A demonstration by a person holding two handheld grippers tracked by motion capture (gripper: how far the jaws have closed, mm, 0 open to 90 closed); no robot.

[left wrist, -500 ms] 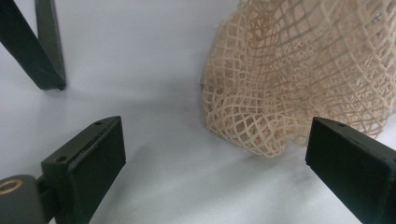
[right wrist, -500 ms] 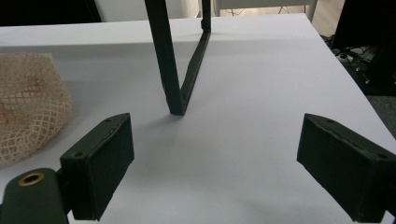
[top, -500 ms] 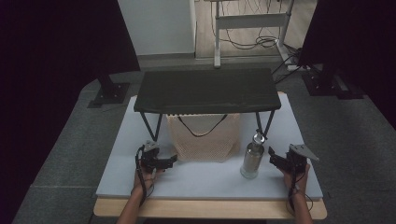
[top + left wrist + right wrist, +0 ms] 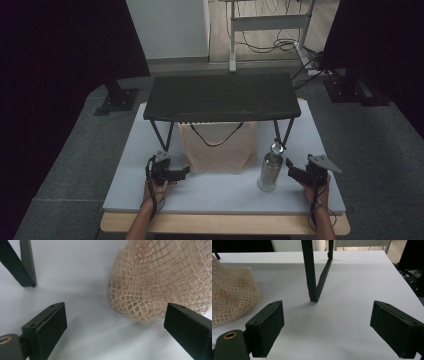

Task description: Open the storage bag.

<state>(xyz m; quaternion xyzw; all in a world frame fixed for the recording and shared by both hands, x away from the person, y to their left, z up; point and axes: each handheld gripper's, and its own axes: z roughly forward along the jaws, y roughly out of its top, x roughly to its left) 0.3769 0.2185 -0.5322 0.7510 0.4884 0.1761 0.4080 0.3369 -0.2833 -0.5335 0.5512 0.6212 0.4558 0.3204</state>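
Observation:
A beige net bag (image 4: 217, 147) with a dark handle lies on the white table top (image 4: 200, 192), partly under a low black stand (image 4: 222, 96). An upright glass bottle (image 4: 270, 169) stands to the bag's right. My left gripper (image 4: 181, 173) rests on the table just left of the bag, open, pointing at its lower corner; the net bag (image 4: 160, 282) sits ahead of its spread jaws. My right gripper (image 4: 291, 172) is open, close to the right of the bottle. In the right gripper view the net bag (image 4: 232, 295) is at the left.
The black stand's thin legs (image 4: 315, 272) come down in front of the right gripper, and another leg (image 4: 18, 263) stands ahead and left of the left gripper. Dark speaker-like stands (image 4: 117, 97) flank the table on the floor. The table's front edge (image 4: 225, 222) is near the hands.

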